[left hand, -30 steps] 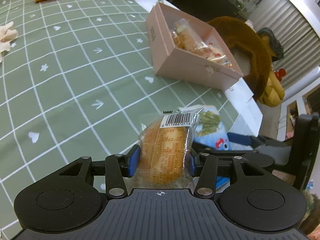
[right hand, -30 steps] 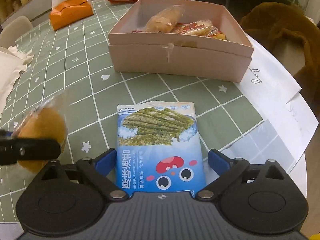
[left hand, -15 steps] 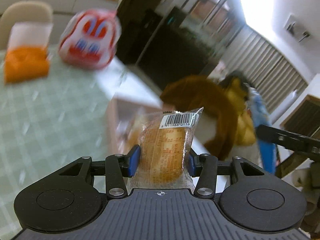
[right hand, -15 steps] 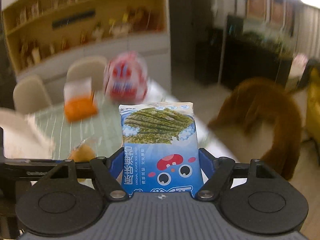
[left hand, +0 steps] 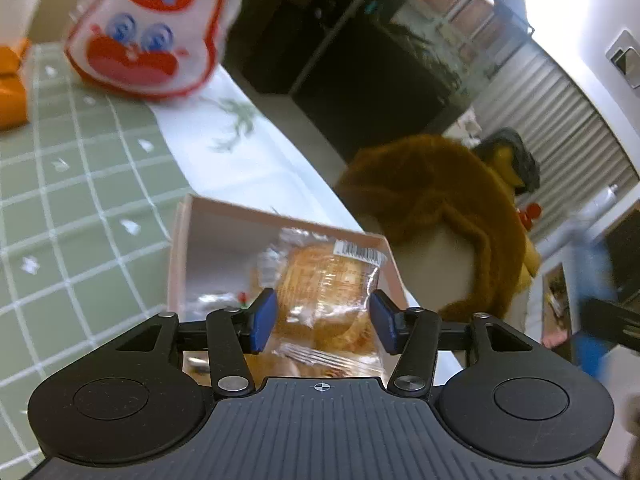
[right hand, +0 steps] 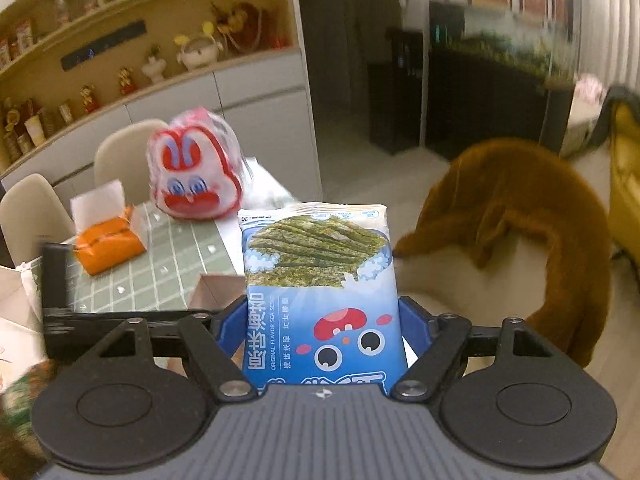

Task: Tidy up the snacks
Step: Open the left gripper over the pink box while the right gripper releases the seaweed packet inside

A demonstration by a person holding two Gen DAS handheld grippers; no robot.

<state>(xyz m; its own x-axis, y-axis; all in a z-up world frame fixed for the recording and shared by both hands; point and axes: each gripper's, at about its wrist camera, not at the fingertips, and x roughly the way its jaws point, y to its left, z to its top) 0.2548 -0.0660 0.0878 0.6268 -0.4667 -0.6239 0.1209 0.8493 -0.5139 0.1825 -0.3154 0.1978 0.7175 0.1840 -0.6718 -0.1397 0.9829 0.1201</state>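
Note:
My left gripper [left hand: 322, 322] is open above the pink box [left hand: 182, 240]. A wrapped golden bun [left hand: 326, 288] lies in the box between and below the blue pads, apart from both. Other wrapped snacks show dimly in the box. My right gripper [right hand: 320, 332] is shut on a blue seaweed snack packet [right hand: 320, 288] and holds it upright, high above the table. A corner of the pink box [right hand: 208, 288] shows behind the packet. The left gripper's black body [right hand: 56, 300] is at the left of the right wrist view.
The green checked tablecloth [left hand: 60, 184] covers the table. A red and white rabbit-face bag [left hand: 152, 28] and an orange tissue pack [right hand: 108, 248] stand at the far side. A chair with a brown furry cover [left hand: 436, 216] is beside the table's right edge.
My left gripper has opened and let go of the bun, which now lies in the pink box. My right gripper still holds the seaweed packet lifted in the air.

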